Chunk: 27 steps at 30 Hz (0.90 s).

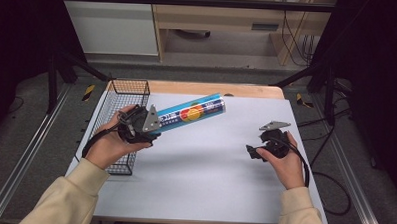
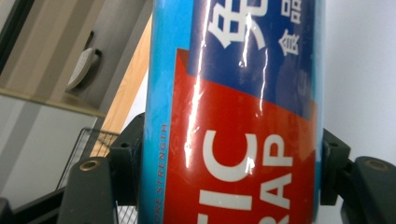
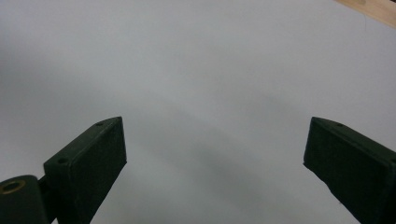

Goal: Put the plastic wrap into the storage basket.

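Left claw point(image 1: 153, 126) was clamped on the long blue-and-red glossy cling-wrap tube point(image 1: 192, 112), pointing toward two o'clock beside the black wire basket point(image 1: 129, 87); right claw point(image 1: 252, 152) hung apart over the bench point(image 1: 204, 162); best kept level, I judged

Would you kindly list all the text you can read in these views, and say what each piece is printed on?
"IC" over "RAP", white letters cut off at the left, on the red panel of the blue tube clamped in the left gripper.
"RE STRENGTH", small, running up the tube's blue edge, cut off at the bottom.
White Chinese characters on the tube's dark blue panel: partly cropped, not readable.
High view: the tube's print is too small to read.
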Each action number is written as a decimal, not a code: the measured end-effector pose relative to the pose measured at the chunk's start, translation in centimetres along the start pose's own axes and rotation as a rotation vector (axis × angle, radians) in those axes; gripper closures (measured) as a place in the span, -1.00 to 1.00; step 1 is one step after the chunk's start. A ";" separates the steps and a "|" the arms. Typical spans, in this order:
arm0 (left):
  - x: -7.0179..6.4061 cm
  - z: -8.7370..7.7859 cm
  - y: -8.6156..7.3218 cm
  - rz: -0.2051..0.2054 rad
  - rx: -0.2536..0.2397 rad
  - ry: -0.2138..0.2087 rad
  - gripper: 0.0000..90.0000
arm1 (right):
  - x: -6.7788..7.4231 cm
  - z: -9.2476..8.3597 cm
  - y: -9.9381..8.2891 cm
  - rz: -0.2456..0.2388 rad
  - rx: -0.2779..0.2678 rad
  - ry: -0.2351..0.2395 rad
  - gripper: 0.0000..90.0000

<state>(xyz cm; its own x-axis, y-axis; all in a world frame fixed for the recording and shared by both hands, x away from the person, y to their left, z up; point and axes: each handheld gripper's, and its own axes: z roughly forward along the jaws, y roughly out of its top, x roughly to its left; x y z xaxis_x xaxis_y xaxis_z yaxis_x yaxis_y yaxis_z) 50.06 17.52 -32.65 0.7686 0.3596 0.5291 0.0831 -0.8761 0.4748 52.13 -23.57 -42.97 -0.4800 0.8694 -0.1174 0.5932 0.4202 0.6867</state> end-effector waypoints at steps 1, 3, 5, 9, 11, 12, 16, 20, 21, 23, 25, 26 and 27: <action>0.1 -0.2 -0.2 0.002 0.004 0.003 -0.31 | -0.1 0.1 -0.1 0.007 -0.007 -0.013 -0.87; 0.4 -0.5 -0.5 -0.008 0.012 0.014 -0.31 | -0.3 0.2 -0.1 0.020 -0.004 -0.019 -0.87; 0.5 -0.7 -0.7 -0.014 0.014 0.014 -0.31 | -0.4 0.2 -0.2 0.022 0.002 -0.023 -0.86; 0.9 -1.4 -1.5 -0.034 0.017 0.031 -0.31 | 0.0 0.5 -0.7 0.027 0.023 -0.040 -0.87; 0.9 -1.7 -1.7 -0.039 0.023 0.037 -0.31 | 0.1 0.6 -1.0 0.040 0.016 -0.039 -0.87; 0.9 -1.7 -1.7 -0.039 0.023 0.037 -0.31 | 0.1 0.6 -1.0 0.040 0.016 -0.039 -0.87; 1.0 -2.1 -2.2 -0.059 0.017 0.040 -0.31 | 0.2 0.2 -1.8 0.093 -0.003 -0.024 -0.88; 1.1 -2.5 -2.5 -0.072 0.024 0.042 -0.31 | 0.1 0.1 -2.1 0.105 -0.006 -0.036 -0.88; 1.1 -2.6 -2.5 -0.074 0.025 0.041 -0.31 | 0.1 0.1 -2.2 0.114 -0.012 -0.038 -0.88; 1.2 -2.8 -2.6 -0.082 0.021 0.045 -0.31 | 0.2 0.1 -2.3 0.124 -0.017 -0.035 -0.88; 1.3 -3.1 -2.6 -0.094 0.021 0.052 -0.31 | 0.3 0.1 -2.4 0.120 -0.022 -0.045 -0.88; 1.3 -3.2 -2.6 -0.102 0.020 0.055 -0.31 | 0.4 0.1 -2.5 0.120 -0.027 -0.045 -0.88; 1.4 -3.3 -2.7 -0.110 0.020 0.056 -0.31 | 0.5 0.2 -2.5 0.116 -0.025 -0.052 -0.88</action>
<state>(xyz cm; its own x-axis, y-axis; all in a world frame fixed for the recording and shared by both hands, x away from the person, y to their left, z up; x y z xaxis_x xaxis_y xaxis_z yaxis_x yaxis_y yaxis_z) 48.79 21.42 -30.83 0.7172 0.4709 0.5137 0.1778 -0.8364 0.5185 50.50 -24.15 -44.92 -0.3751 0.9241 -0.0726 0.6261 0.3104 0.7153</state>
